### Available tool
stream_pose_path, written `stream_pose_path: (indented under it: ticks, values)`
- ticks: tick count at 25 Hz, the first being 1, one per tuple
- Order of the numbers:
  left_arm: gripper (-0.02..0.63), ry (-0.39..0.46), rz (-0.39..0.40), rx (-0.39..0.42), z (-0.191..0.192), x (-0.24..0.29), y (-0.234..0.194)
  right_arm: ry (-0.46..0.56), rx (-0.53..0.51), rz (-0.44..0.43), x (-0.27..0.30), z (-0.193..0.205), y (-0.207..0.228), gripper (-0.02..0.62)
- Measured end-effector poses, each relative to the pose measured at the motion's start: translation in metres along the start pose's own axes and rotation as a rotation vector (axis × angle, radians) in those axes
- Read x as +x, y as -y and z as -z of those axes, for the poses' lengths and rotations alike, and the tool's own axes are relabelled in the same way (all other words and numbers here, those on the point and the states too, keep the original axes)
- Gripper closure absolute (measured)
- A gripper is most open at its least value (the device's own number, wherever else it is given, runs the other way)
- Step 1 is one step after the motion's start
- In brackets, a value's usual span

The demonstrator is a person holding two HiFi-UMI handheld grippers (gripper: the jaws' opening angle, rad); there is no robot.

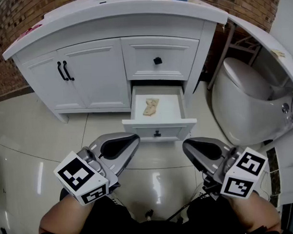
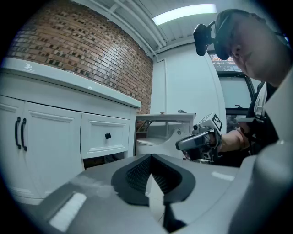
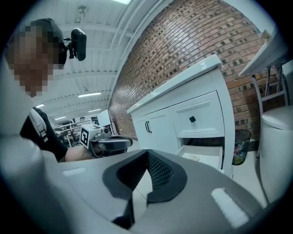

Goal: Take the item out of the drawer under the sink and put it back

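Item (image 1: 151, 107): a small, crumpled tan piece lying flat on the white floor of the drawer, just above the frame's middle in the head view, touched by neither gripper. Drawer (image 1: 172, 129): the lower one of the vanity, pulled fully out towards the viewer, white with a small black knob on its front panel. Upper drawer (image 1: 175, 50): directly above it, closed, with one black knob. Vanity cabinet (image 1: 34, 70): white, filling the upper left and centre, with a pair of doors carrying two black bar handles (image 1: 65, 71) to the left of the drawers. Left gripper (image 1: 135, 137): lower left of the head view, well short of the drawer front, its jaws together on nothing, marker cube at the rear. Right gripper (image 1: 185, 145): lower right, likewise short of the drawer, its jaws closed on nothing, marker cube at the rear. Toilet (image 1: 242, 101): white, lid down, at the right of the frame beside the vanity. Floor (image 1: 37, 146): glossy pale tiles. Brick wall (image 2: 91, 50): red-brown, behind the vanity. Waste bin (image 3: 240, 146): dark mesh, between vanity and toilet in the right gripper view.
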State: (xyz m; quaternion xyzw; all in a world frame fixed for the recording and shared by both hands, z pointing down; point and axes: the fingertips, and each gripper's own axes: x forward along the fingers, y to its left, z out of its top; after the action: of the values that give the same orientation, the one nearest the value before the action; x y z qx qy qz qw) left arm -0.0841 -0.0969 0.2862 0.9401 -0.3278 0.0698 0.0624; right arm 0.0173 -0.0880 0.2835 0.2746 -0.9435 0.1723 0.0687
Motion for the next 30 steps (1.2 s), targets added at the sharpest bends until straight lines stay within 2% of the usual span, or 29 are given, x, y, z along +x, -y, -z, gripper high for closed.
stream_pose_path:
  ticks: [7, 22, 30]
  values:
    - [0.601, -0.001, -0.001, 0.005, 0.001, 0.001, 0.001, 0.002, -0.003, 0.0, 0.0, 0.0, 0.001, 0.592]
    - [0.6, -0.013, -0.002, 0.076, 0.0, 0.004, 0.003, -0.003, -0.002, -0.006, 0.001, 0.001, 0.0, 0.592]
    - [0.6, 0.0, -0.067, 0.133, -0.014, 0.005, -0.019, -0.026, 0.019, 0.002, 0.006, 0.008, 0.004, 0.592]
